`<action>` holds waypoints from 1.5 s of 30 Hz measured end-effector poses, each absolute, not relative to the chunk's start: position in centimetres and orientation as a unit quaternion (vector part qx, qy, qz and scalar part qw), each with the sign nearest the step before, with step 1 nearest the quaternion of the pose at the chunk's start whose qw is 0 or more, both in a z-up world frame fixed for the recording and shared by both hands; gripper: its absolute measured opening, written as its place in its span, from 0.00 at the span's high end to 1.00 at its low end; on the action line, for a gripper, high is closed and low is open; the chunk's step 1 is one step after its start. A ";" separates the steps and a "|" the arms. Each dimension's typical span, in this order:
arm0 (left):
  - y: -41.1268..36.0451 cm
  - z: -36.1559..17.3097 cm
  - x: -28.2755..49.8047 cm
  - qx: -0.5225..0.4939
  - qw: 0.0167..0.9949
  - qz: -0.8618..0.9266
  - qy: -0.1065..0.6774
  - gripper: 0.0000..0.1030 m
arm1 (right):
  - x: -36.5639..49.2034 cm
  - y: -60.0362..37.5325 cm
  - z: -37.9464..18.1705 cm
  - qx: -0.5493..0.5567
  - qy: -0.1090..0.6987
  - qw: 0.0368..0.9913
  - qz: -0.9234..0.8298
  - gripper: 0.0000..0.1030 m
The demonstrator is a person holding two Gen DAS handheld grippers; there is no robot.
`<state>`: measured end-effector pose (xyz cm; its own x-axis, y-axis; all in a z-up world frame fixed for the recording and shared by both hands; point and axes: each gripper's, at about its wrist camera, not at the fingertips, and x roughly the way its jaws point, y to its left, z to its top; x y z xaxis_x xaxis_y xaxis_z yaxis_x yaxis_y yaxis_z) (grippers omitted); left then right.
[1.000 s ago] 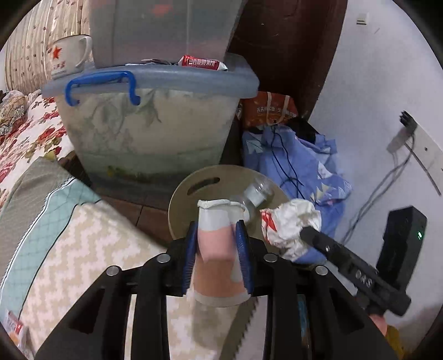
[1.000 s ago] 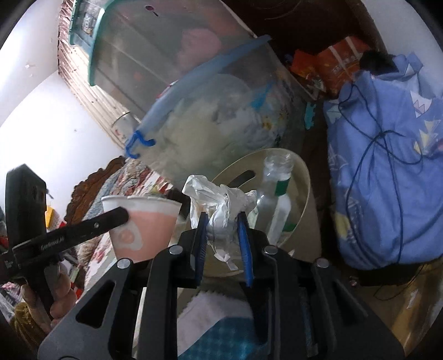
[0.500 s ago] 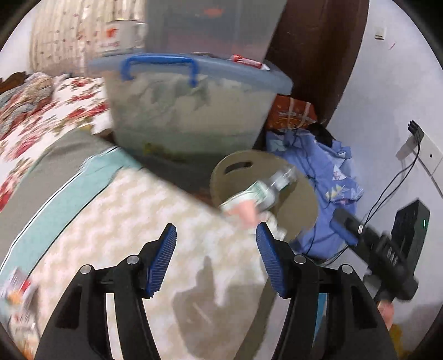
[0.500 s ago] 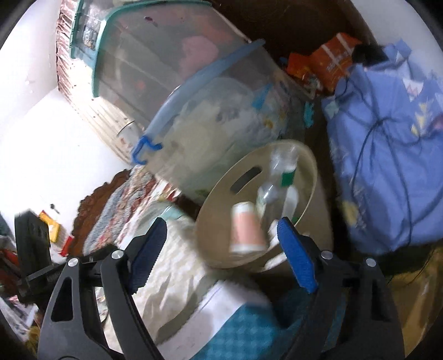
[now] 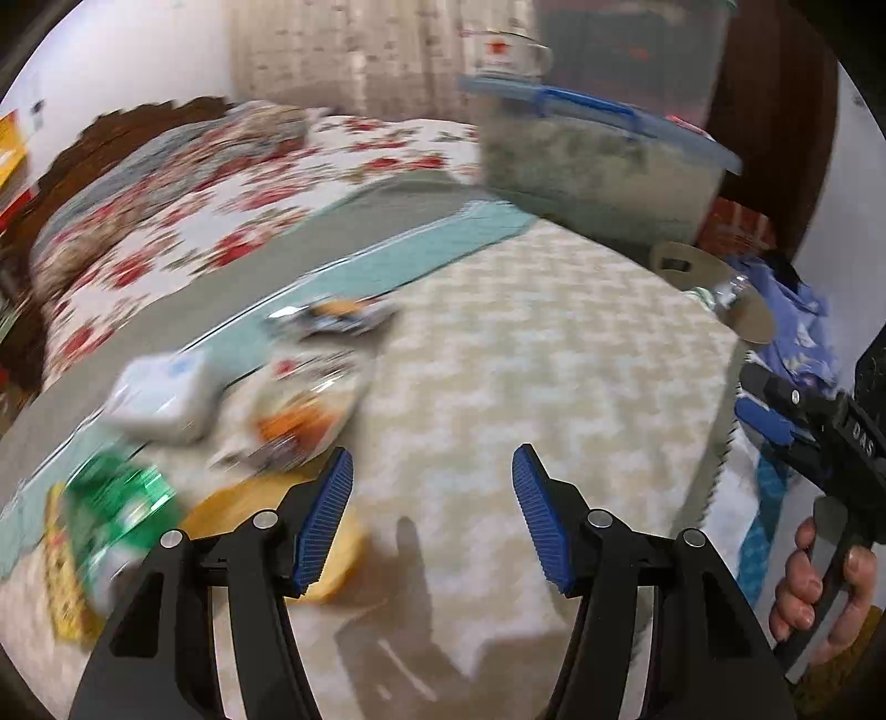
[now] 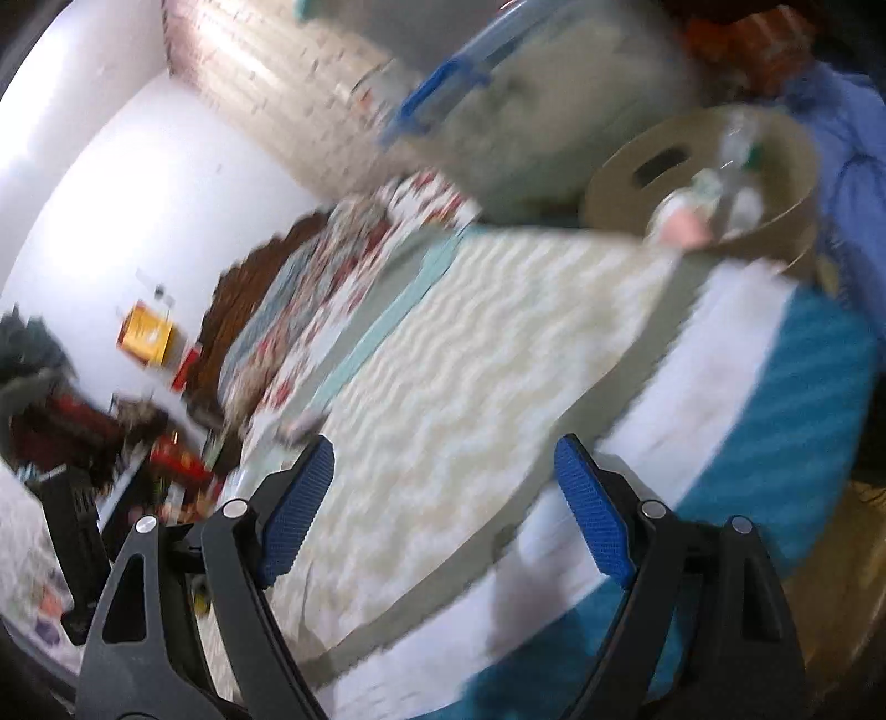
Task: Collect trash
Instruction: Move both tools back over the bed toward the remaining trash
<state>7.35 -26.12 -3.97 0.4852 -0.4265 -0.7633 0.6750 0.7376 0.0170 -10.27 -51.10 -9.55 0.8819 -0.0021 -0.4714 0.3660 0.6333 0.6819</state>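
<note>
My left gripper (image 5: 432, 459) hangs open and empty over the cream zigzag blanket (image 5: 526, 354). Just left of its fingers lies blurred trash: a crumpled wrapper with orange print (image 5: 299, 410), a white packet (image 5: 160, 399), a green packet (image 5: 116, 509), a yellow piece (image 5: 332, 559) and a foil wrapper (image 5: 338, 318) farther off. My right gripper (image 6: 443, 448) is also open with nothing between its pads, above the same blanket. The beige bin (image 6: 620, 166) stands beyond the bed's edge, holding a pink cup (image 6: 686, 227) and a clear bottle (image 6: 736, 149).
A lidded storage box with blue handles (image 5: 598, 160) stands past the bed, a mug (image 5: 509, 50) on its lid. Blue cloth (image 6: 853, 144) lies beside the bin. A floral quilt (image 5: 221, 210) covers the far bed. A hand (image 5: 819, 581) holds the right gripper at the left view's right edge.
Both grippers opened; the pink cup and the crumpled paper dropped into the bin. Both then swung left, away from the bin and over the bed, the left one toward the scattered trash.
</note>
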 end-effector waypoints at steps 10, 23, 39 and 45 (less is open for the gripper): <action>-16.3 -3.0 6.6 0.124 0.882 -0.259 0.373 0.44 | -6.7 -41.1 -9.3 0.370 0.298 0.879 -0.043 0.20; -8.5 -4.2 6.4 0.084 0.904 -0.193 0.373 0.44 | -5.1 -33.2 -8.9 0.326 0.335 0.884 -0.015 0.09; -1.9 -6.2 8.2 0.052 0.910 -0.096 0.401 0.40 | -5.7 -33.0 -9.4 0.339 0.309 0.888 -0.017 0.03; -1.4 -6.7 9.0 0.053 0.904 -0.078 0.416 0.34 | -5.7 -32.9 -9.4 0.338 0.307 0.890 -0.019 0.03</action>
